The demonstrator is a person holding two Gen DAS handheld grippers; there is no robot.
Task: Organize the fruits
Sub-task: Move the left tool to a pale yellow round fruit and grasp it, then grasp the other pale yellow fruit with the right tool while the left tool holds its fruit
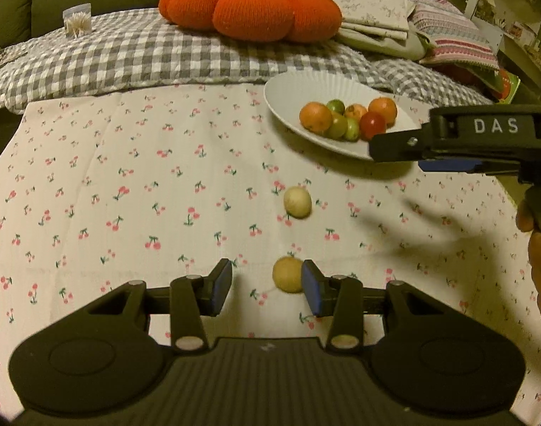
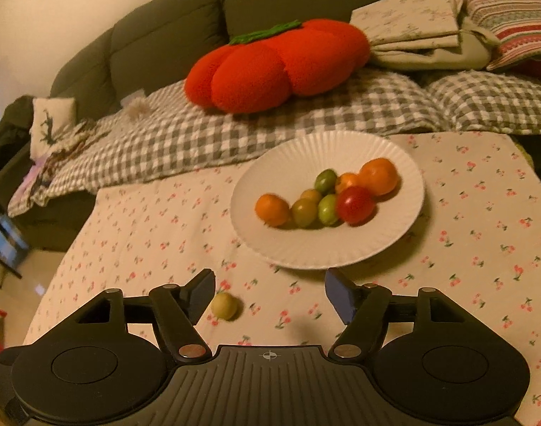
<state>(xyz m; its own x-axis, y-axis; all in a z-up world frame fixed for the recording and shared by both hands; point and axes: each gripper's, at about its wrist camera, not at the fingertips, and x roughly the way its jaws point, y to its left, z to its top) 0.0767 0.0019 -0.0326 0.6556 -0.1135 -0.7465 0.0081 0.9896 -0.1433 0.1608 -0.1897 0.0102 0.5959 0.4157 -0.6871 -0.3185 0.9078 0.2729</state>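
Note:
A white fluted plate [image 1: 291,88] [image 2: 277,248] holds several small fruits: orange ones [image 2: 272,209], green ones [image 2: 325,180] and a red one [image 2: 355,204]. Two pale yellow fruits lie on the cherry-print cloth. The near one [image 1: 287,274] lies between my left gripper's [image 1: 266,285] open fingers, close against the right pad. The far one [image 1: 297,202] lies between it and the plate; it also shows in the right wrist view [image 2: 225,306] beside the left finger. My right gripper [image 2: 268,296] is open and empty, hovering just in front of the plate; it shows from the side in the left wrist view [image 1: 394,147].
The cherry-print cloth [image 1: 128,195] covers the table. Behind it lie a grey checked blanket [image 1: 128,56], an orange pumpkin cushion [image 1: 250,7], folded linens [image 1: 376,14] and a dark sofa [image 2: 164,35]. A holder of toothpicks [image 1: 78,21] stands at the back left.

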